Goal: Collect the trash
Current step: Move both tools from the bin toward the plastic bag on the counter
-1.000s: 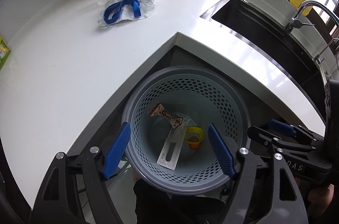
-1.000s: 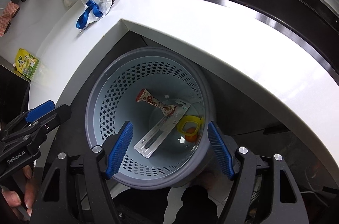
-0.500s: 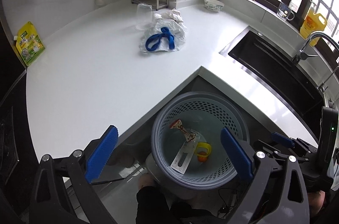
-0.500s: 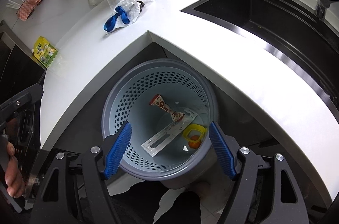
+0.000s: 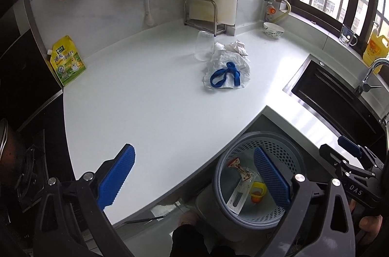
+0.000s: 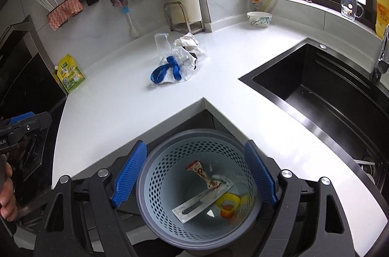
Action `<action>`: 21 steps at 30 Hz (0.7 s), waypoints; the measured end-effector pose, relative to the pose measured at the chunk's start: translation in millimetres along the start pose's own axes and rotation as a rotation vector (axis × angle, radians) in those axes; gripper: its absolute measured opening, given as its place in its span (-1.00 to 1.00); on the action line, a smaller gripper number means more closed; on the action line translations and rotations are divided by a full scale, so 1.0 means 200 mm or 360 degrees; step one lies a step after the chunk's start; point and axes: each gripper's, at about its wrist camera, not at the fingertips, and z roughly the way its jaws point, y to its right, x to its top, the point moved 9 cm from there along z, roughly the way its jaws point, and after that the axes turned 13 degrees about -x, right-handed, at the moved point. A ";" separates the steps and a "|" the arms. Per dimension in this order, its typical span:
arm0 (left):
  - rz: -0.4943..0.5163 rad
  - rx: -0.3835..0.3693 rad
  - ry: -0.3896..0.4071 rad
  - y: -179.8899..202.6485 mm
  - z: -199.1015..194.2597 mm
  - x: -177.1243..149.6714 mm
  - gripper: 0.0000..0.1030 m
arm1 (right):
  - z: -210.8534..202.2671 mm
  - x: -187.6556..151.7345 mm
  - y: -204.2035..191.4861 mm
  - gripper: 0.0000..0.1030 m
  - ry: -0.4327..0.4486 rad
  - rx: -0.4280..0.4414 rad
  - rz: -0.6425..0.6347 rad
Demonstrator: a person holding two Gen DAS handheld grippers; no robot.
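Note:
A grey-blue perforated trash basket [image 5: 287, 220] [image 6: 155, 208] stands on the floor below the counter corner. It holds a red-white wrapper [image 6: 203, 173], a flat white package [image 6: 194, 206] and a yellow ring-shaped piece [image 6: 227, 202]. On the white counter [image 5: 158, 106] lies crumpled clear plastic with a blue strap [image 5: 225, 75] [image 6: 167, 69], crumpled white paper [image 6: 188, 40] and an upturned clear cup [image 5: 203, 48]. My left gripper [image 5: 194, 180] is open and empty above the counter edge. My right gripper [image 6: 194, 172] is open and empty above the basket.
A black sink [image 6: 316, 96] with a faucet [image 5: 372, 72] lies to the right. A green-yellow pouch [image 5: 66, 61] leans on the back wall at left. A bowl [image 6: 259, 18], a metal rack [image 5: 200, 13] and a yellow bottle [image 5: 375, 46] stand at the back.
Both grippers have risen and tilted up from the basket, so the counter and back wall now show. The left gripper has also shifted left, over the counter edge. Both stay open.

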 end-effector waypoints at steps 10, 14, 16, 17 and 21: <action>0.0104 -0.0098 0.0062 -0.21 0.18 0.36 0.87 | 0.18 0.26 -0.17 0.53 0.0017 -0.0103 0.0078; 0.0151 -0.0148 0.0073 -0.30 0.31 0.51 0.87 | 0.29 0.35 -0.26 0.53 0.0001 -0.0154 0.0118; 0.0166 -0.0180 0.0071 -0.34 0.37 0.57 0.87 | 0.35 0.38 -0.30 0.53 -0.0021 -0.0171 0.0134; 0.0173 -0.0194 0.0069 -0.36 0.41 0.60 0.87 | 0.39 0.40 -0.32 0.53 -0.0036 -0.0181 0.0138; 0.0201 -0.0236 0.0042 -0.44 0.57 0.69 0.87 | 0.53 0.46 -0.40 0.53 -0.0075 -0.0208 0.0182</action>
